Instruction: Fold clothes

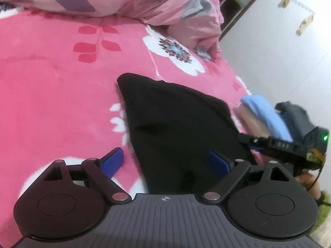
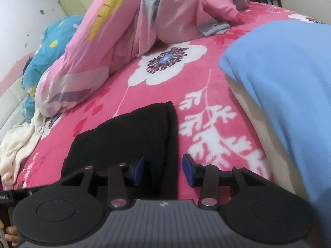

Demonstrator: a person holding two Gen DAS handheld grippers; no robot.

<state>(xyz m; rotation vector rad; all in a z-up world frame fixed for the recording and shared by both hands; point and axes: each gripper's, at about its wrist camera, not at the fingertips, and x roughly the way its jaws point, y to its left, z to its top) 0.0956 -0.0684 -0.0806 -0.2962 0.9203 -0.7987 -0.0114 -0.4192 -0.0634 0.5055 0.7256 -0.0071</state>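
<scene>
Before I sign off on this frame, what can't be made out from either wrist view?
- Black garment: its near edge is hidden behind the left claw body in the left view and behind the right claw body in the right view, so its type and how far it is folded cannot be told.
- Blue folded cloth: cut off by the right edge in the right view.
- White cloth: cut off at the left edge, right view.

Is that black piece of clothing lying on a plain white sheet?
No, the black garment lies on a pink blanket printed with big white flowers.
</scene>
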